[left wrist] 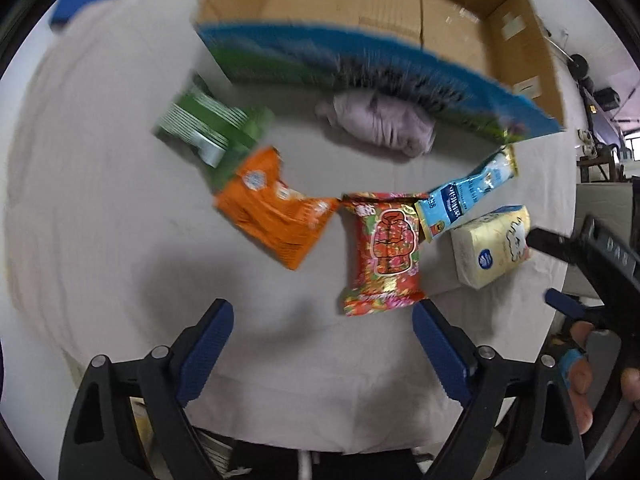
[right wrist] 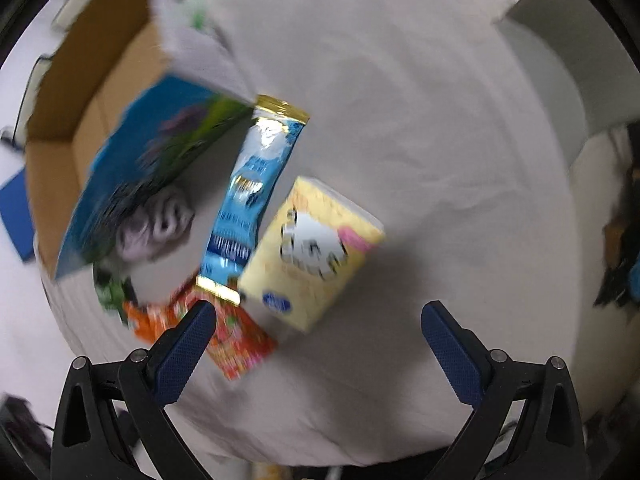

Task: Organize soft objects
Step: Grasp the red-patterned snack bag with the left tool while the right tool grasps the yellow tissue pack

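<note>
Several soft packs lie on a white cloth before an open cardboard box [left wrist: 400, 12]: a green pack [left wrist: 208, 128], an orange pack [left wrist: 276, 212], a red flowered pack [left wrist: 384, 252], a blue sachet [left wrist: 468, 196], a yellow tissue pack [left wrist: 492, 248] and a lilac cloth bundle [left wrist: 380, 124]. My left gripper [left wrist: 320, 344] is open and empty, just short of the red pack. My right gripper [right wrist: 318, 340] is open and empty, near the yellow tissue pack [right wrist: 312, 256], the blue sachet [right wrist: 252, 196] and the red pack [right wrist: 236, 344]. The right gripper also shows at the left wrist view's right edge [left wrist: 556, 268].
The box [right wrist: 80, 92] has a blue and green printed flap [left wrist: 360, 64] hanging over the lilac bundle [right wrist: 156, 224]. The white cloth [right wrist: 420, 120] reaches right to the table edge. A blue flat object [right wrist: 16, 208] lies left of the box. Room clutter shows beyond the table.
</note>
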`<state>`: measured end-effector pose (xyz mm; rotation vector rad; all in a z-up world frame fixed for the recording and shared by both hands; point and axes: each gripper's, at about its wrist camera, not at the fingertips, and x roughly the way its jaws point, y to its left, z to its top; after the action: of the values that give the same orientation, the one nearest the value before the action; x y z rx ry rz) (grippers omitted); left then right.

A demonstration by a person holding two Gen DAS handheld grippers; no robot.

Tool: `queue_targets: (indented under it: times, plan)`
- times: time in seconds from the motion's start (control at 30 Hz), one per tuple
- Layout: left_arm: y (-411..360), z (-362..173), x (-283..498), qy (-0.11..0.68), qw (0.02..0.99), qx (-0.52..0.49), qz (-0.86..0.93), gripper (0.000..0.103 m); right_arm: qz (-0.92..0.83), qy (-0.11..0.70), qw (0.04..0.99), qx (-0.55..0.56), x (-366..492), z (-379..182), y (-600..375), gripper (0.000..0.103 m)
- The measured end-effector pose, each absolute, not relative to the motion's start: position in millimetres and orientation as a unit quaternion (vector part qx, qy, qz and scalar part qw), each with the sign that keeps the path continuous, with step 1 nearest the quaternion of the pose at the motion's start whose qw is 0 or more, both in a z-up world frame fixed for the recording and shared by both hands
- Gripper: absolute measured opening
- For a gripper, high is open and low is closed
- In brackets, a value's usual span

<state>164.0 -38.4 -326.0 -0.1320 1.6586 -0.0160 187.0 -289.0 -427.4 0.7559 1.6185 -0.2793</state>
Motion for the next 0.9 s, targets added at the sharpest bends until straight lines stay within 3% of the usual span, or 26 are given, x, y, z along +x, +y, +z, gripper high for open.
queue_targets:
  times: [0.13,0.17,0.2,0.3,0.53,0.63,0.73,0.77,0.87,0.9]
  plan:
    - [-52,-358,174,0.758,0.647,-0.079,-0.008,0.092,-0.138,0.721,0.585,0.345,203,-467,-287,0.098]
    - [-55,-363,177,0.761,0.644,-0.081,-0.010,0.092,-0.140,0.724,0.575,0.355,205,-477,-287,0.095]
    - [-58,-367,179,0.764,0.640,-0.081,-0.012,0.092,-0.142,0.727,0.562,0.367,205,-488,-287,0.084]
    - [-65,-375,182,0.768,0.636,-0.075,-0.016,0.092,-0.111,0.735,0.551,0.380,209,-501,-287,0.077]
    - [-86,-405,186,0.787,0.613,-0.065,-0.016,0.092,-0.040,0.803,0.585,0.107,214,-490,-266,0.072]
    - [-100,-419,189,0.792,0.608,-0.060,-0.014,0.091,-0.028,0.806,0.588,0.061,212,-489,-258,0.073]
    - [-111,-430,195,0.794,0.607,-0.042,-0.014,0.067,-0.038,0.798,0.599,0.058,208,-486,-252,0.074]
    - [-113,-435,195,0.795,0.605,-0.035,-0.017,0.050,-0.043,0.796,0.600,0.058,207,-478,-247,0.074]
    - [-114,-439,191,0.787,0.617,-0.023,-0.020,0.046,-0.057,0.795,0.599,0.075,198,-471,-258,0.074]
    - [-116,-440,187,0.784,0.620,-0.016,-0.018,0.045,-0.056,0.794,0.599,0.088,193,-470,-259,0.067]
